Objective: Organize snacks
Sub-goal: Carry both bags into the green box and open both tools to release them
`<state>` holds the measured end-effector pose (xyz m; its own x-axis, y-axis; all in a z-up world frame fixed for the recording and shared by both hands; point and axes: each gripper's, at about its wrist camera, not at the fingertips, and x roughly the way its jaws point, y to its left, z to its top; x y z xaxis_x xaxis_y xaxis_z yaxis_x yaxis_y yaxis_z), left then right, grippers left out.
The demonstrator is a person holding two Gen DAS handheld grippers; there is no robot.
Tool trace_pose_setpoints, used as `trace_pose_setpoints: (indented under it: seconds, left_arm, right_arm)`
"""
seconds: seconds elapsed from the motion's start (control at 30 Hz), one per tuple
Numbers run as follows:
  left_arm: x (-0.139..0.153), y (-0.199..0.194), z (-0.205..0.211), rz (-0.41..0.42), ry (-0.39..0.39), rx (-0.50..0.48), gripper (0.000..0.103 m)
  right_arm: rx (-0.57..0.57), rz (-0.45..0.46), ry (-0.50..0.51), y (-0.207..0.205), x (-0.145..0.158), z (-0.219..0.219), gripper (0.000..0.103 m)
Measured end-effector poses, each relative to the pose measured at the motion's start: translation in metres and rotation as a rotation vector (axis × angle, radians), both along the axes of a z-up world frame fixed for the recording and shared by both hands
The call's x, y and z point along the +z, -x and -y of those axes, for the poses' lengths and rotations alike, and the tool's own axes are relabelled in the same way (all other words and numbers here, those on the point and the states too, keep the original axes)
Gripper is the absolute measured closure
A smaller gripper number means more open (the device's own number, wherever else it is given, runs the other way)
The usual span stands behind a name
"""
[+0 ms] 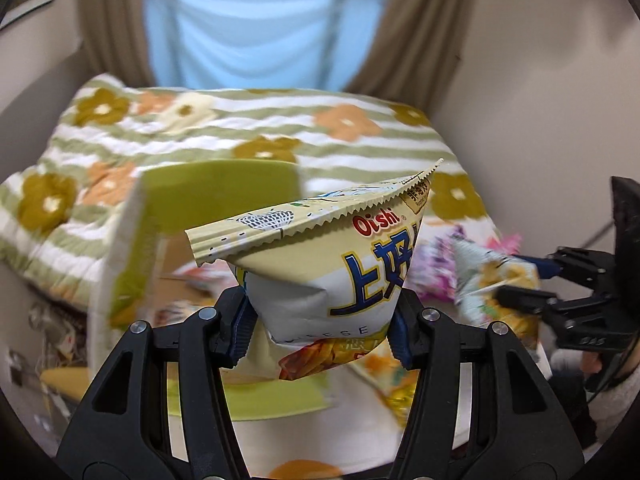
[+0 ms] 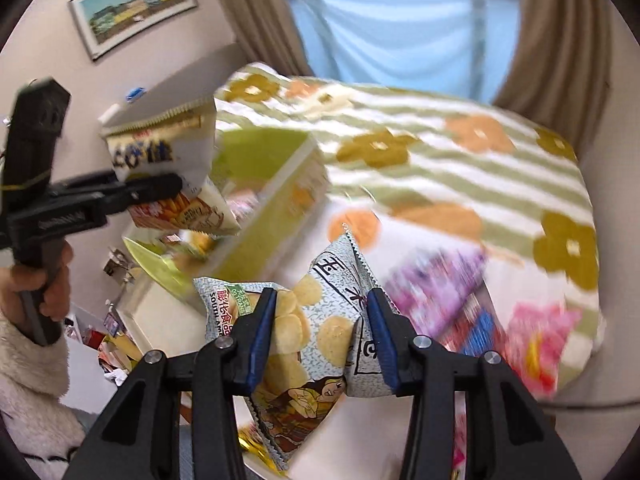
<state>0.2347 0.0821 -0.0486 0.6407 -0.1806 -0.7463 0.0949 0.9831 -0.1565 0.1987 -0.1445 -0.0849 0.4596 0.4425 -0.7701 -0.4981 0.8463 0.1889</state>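
My left gripper [image 1: 320, 326] is shut on a cream-yellow Oishi snack bag [image 1: 320, 280], which it holds upright in the air with the crimped top folded over. The right wrist view shows the same bag [image 2: 160, 152] in the left gripper [image 2: 160, 190] at the left. My right gripper [image 2: 322, 308] is shut on a grey speckled crisp bag [image 2: 316, 332], with both blue pads pressing its sides. In the left wrist view this grey bag [image 1: 492, 280] and the right gripper [image 1: 520, 300] appear at the right edge. An open green-lined box [image 2: 268, 184] stands on the bed between the two grippers.
A quilt [image 1: 280, 128] with green stripes and flowers covers the bed. Purple and pink snack packs [image 2: 440, 300] lie on it at the right. A hand [image 2: 36, 280] in a fluffy sleeve holds the left gripper's handle. Curtains and a window stand behind the bed.
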Motion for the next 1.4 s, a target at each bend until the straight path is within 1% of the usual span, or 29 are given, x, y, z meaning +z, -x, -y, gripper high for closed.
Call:
trace_pose_setpoints:
  seconds: [0.13, 0.27, 0.37, 0.47, 0.6, 0.77, 0.9, 0.97, 1.0, 1.03, 1.07, 1.1, 1.2, 1.27, 1.4]
  left_arm:
    - [0.002, -0.003, -0.053, 0.002, -0.011, 0.073, 0.052]
    - [-0.006, -0.015, -0.101, -0.029, -0.023, 0.108, 0.052]
    - [-0.018, -0.030, -0.129, -0.057, -0.022, 0.099, 0.052]
    - [-0.030, -0.048, -0.142, -0.078, -0.023, 0.067, 0.052]
    - [-0.047, -0.080, -0.144, -0.110, -0.028, 0.005, 0.052]
    - [-0.064, -0.118, -0.141, -0.136, -0.044, -0.053, 0.052]
    - [-0.074, -0.139, -0.142, -0.155, -0.047, -0.068, 0.052]
    - [-0.076, -0.145, -0.143, -0.152, -0.061, -0.063, 0.045]
    - [-0.077, -0.147, -0.143, -0.148, -0.075, -0.064, 0.026]
    - [-0.077, -0.149, -0.143, -0.140, -0.091, -0.056, 0.004]
    - [-0.075, -0.150, -0.144, -0.128, -0.097, -0.048, 0.000]
    - [-0.073, -0.150, -0.146, -0.115, -0.093, -0.041, 0.000]
    - [-0.071, -0.150, -0.154, -0.130, -0.075, -0.010, 0.000]
    - [-0.069, -0.144, -0.162, -0.130, -0.050, 0.005, 0.000]
    - [-0.069, -0.129, -0.174, -0.130, -0.037, 0.037, 0.000]
  right_arm:
    - [0.059, 0.045, -0.016, -0.016, 0.019, -0.052, 0.061]
    - [0.098, 0.047, -0.043, -0.032, 0.019, -0.103, 0.061]
    - [0.122, 0.035, -0.058, -0.041, 0.013, -0.143, 0.061]
    - [0.125, 0.016, -0.061, -0.047, 0.002, -0.171, 0.061]
    - [0.102, -0.011, -0.057, -0.053, -0.013, -0.196, 0.061]
    - [0.045, -0.039, -0.043, -0.061, -0.026, -0.210, 0.061]
    - [0.009, -0.049, -0.036, -0.077, -0.031, -0.213, 0.061]
    - [0.004, -0.047, -0.028, -0.085, -0.032, -0.214, 0.061]
    - [0.004, -0.043, -0.023, -0.091, -0.032, -0.215, 0.061]
    - [0.005, -0.039, -0.019, -0.094, -0.032, -0.216, 0.061]
    - [0.007, -0.031, -0.014, -0.099, -0.032, -0.217, 0.061]
    - [0.009, -0.027, -0.012, -0.102, -0.031, -0.218, 0.061]
    - [0.018, -0.026, -0.012, -0.112, -0.032, -0.218, 0.061]
    - [0.024, -0.032, -0.014, -0.118, -0.033, -0.216, 0.061]
    - [0.031, -0.023, -0.010, -0.128, -0.029, -0.216, 0.061]
